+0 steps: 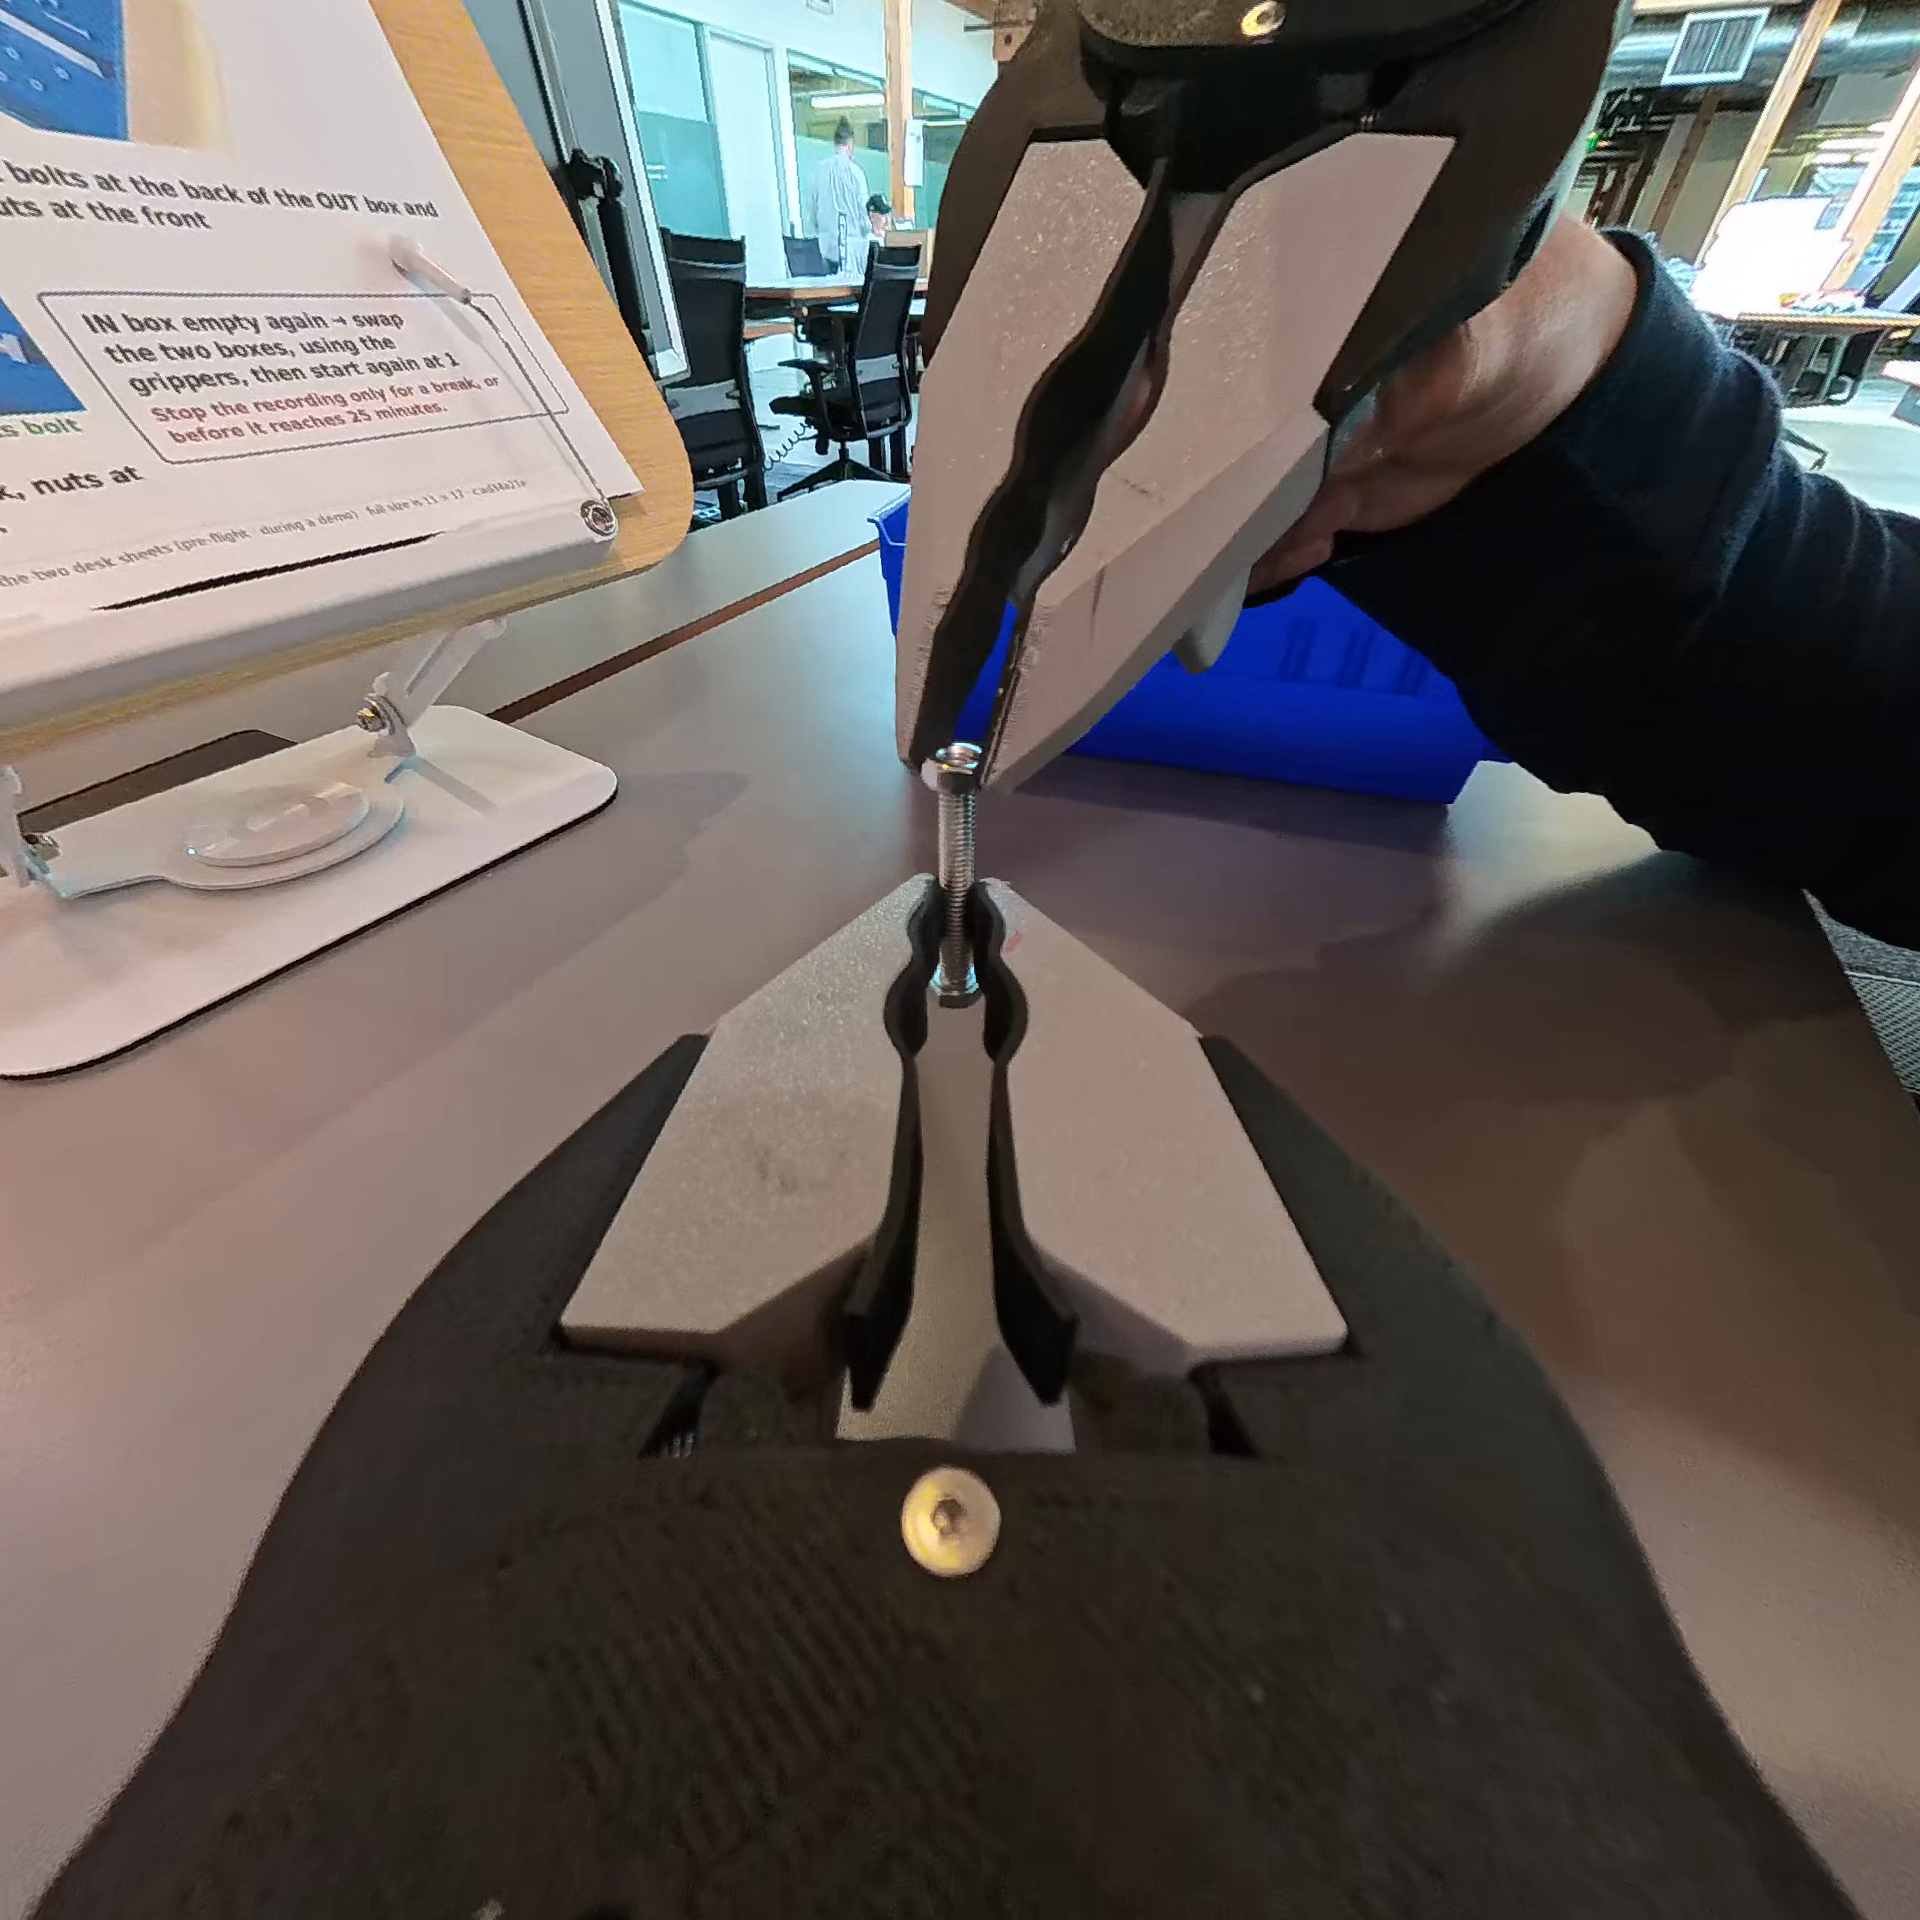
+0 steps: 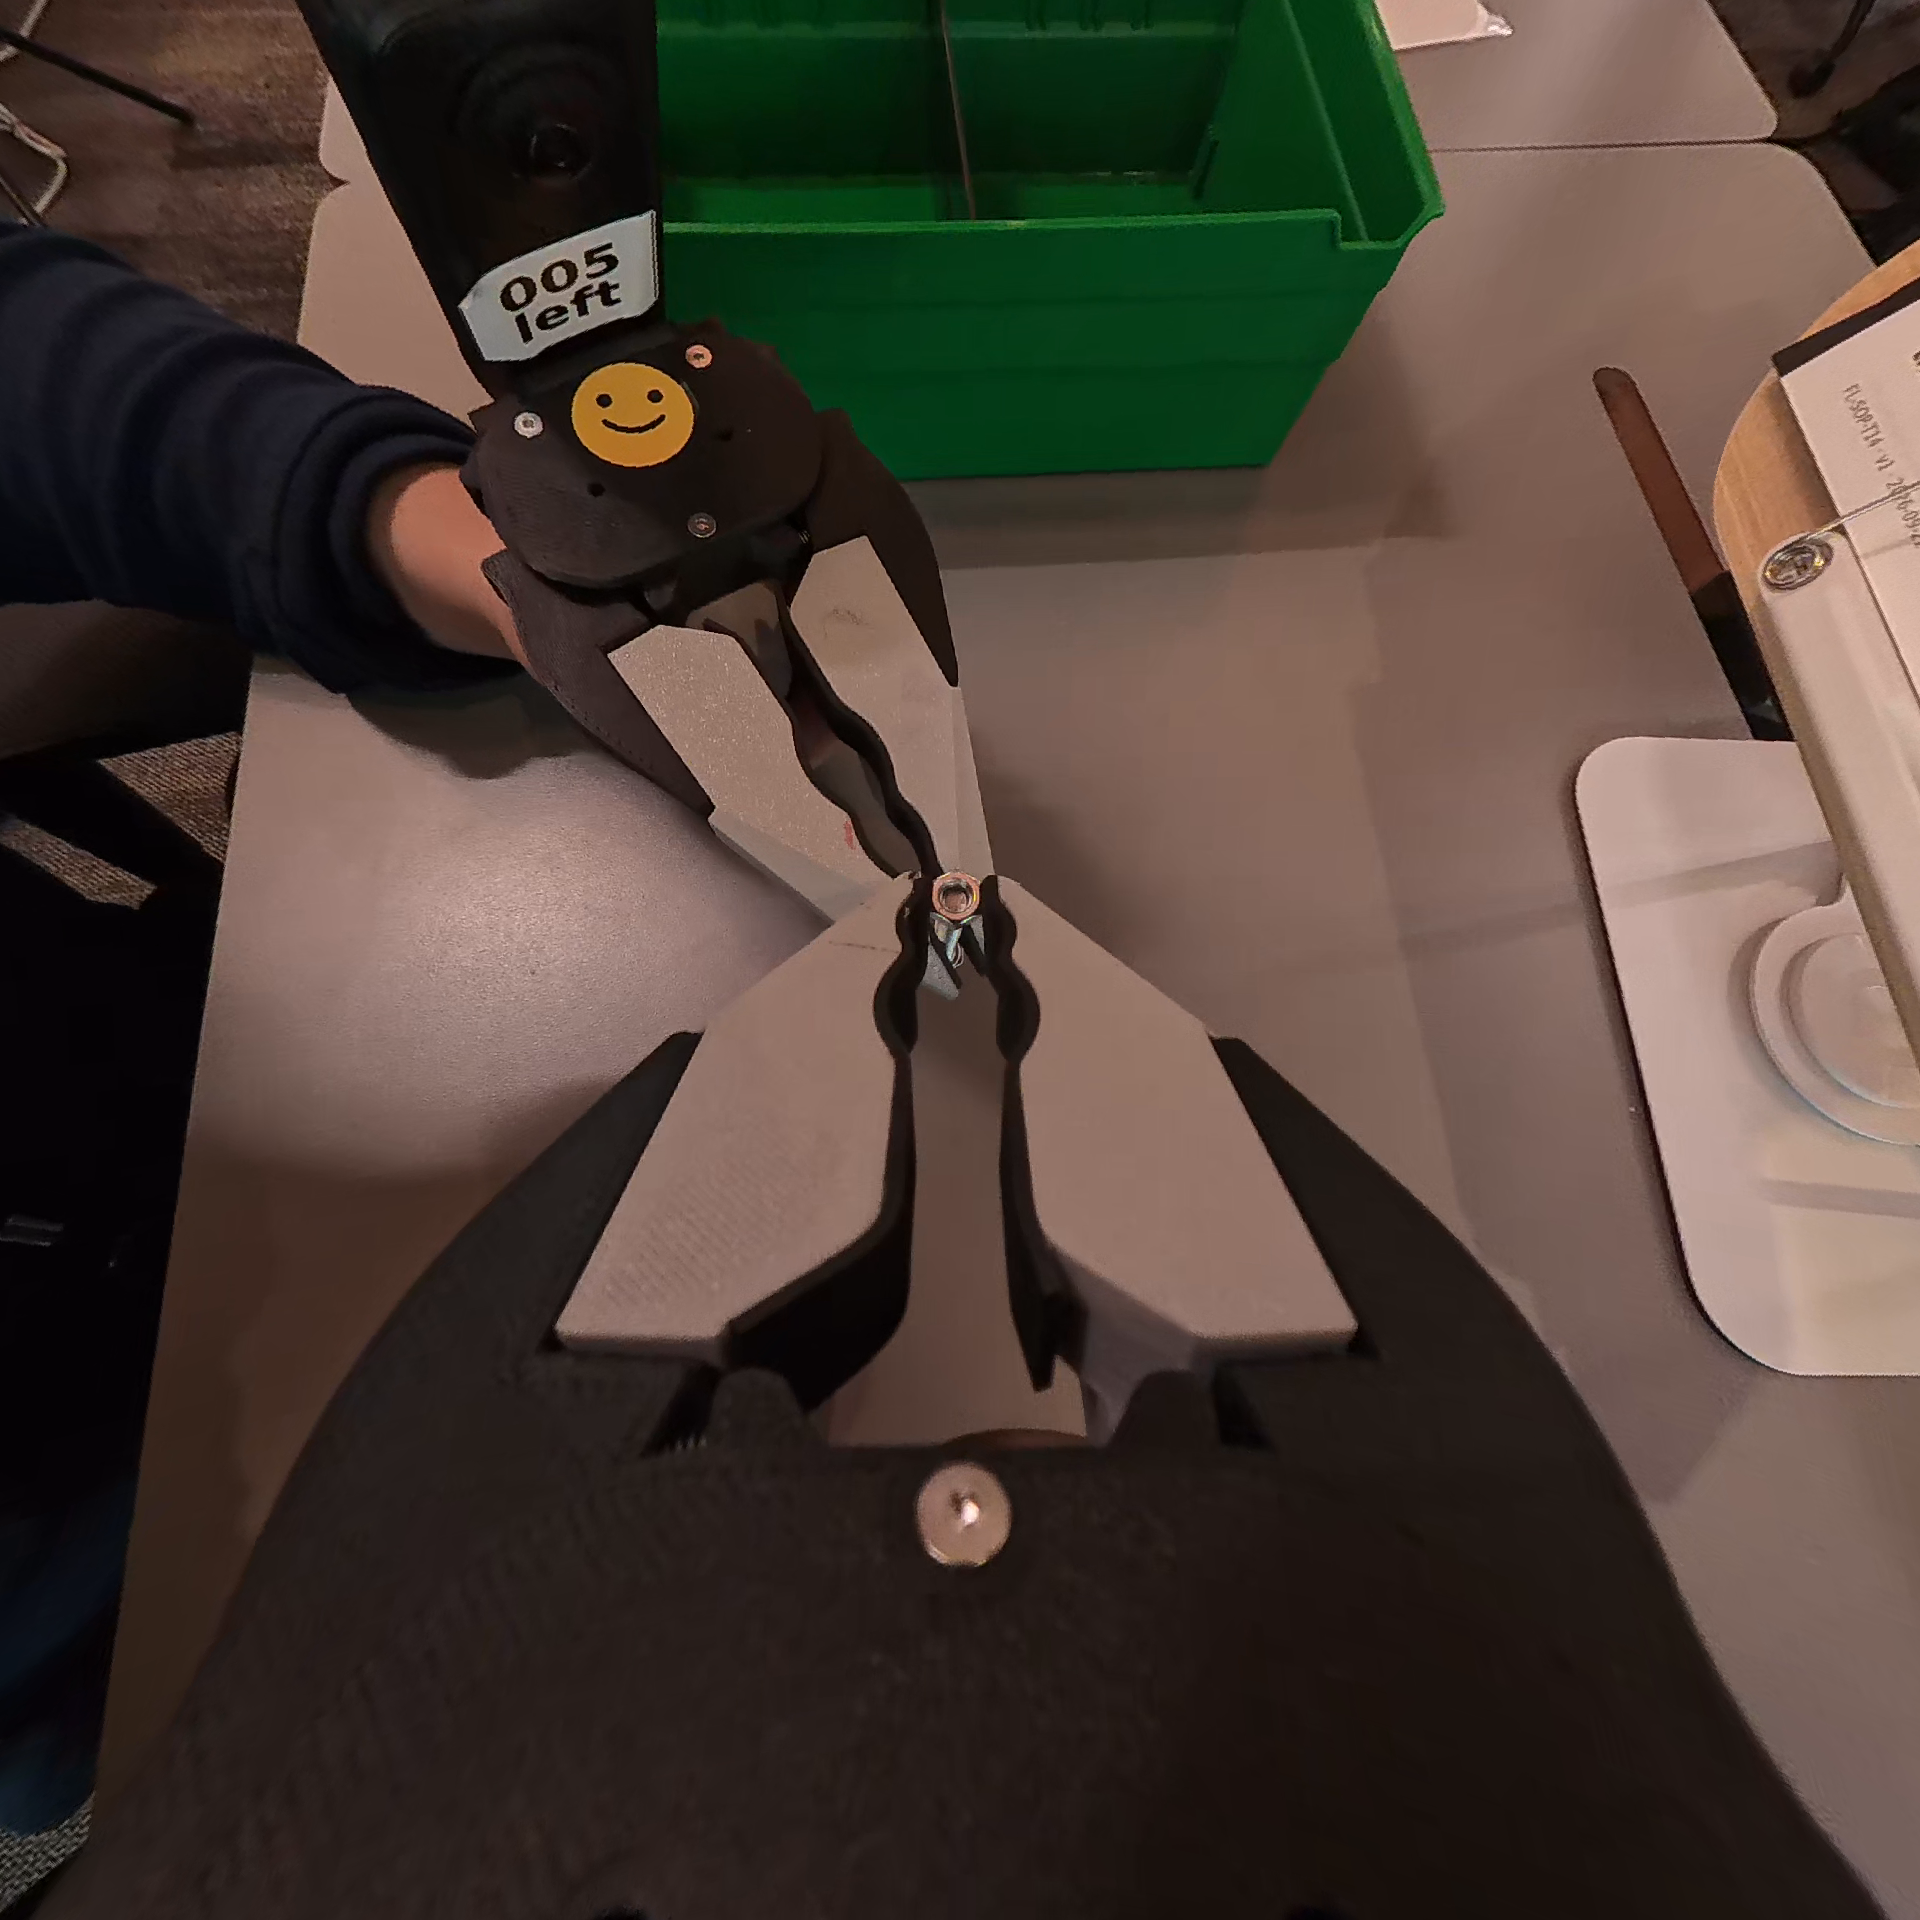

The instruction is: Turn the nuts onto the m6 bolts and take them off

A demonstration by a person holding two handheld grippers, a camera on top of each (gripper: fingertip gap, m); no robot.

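Observation:
A silver M6 bolt (image 1: 954,831) stands upright above the grey table. My left gripper (image 1: 954,906) is shut on its lower end, just above the hex head (image 1: 951,979). A silver nut (image 1: 951,767) sits at the top of the thread. My right gripper (image 1: 951,750) comes down from above and is shut on that nut. In the right wrist view I look straight down on the nut (image 2: 951,891) between my right gripper's tips (image 2: 953,902). The left gripper (image 2: 928,864) reaches in from the upper left, and the bolt (image 2: 951,940) shows below the nut.
A blue bin (image 1: 1299,717) stands behind the right gripper. A green divided bin (image 2: 1039,312) stands at the far table edge. A white document stand with a printed sheet (image 1: 312,790) is at the side, also in the right wrist view (image 2: 1766,1039). Dark sleeves (image 1: 1662,623) hold both grippers. My left and right fingertips are right by each other.

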